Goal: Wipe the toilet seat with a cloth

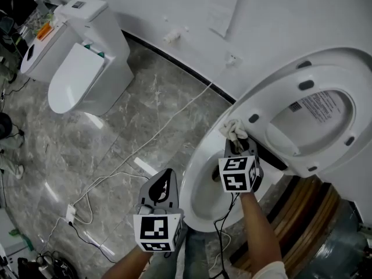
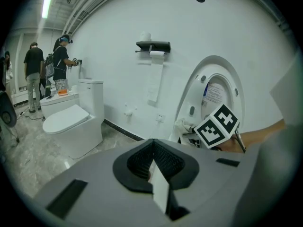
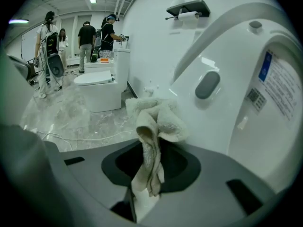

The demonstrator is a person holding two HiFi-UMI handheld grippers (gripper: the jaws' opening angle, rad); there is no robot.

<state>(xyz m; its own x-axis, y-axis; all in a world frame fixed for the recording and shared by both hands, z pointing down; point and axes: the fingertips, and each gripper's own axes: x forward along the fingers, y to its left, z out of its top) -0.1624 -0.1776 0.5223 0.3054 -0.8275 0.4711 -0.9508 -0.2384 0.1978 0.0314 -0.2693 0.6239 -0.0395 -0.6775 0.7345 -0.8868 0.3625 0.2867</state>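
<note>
The right gripper (image 1: 235, 144), clamped on the cloth (image 1: 233, 129), holds it at the lower edge of the raised toilet seat (image 1: 273, 95), seemingly touching; the left gripper (image 1: 164, 182), jaws together and empty, hangs farther away.

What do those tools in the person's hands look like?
The left gripper and right gripper are grey plastic shells with black jaw recesses, each carrying a white cube of black square markers. A thin black cable hangs from the right one.
</note>
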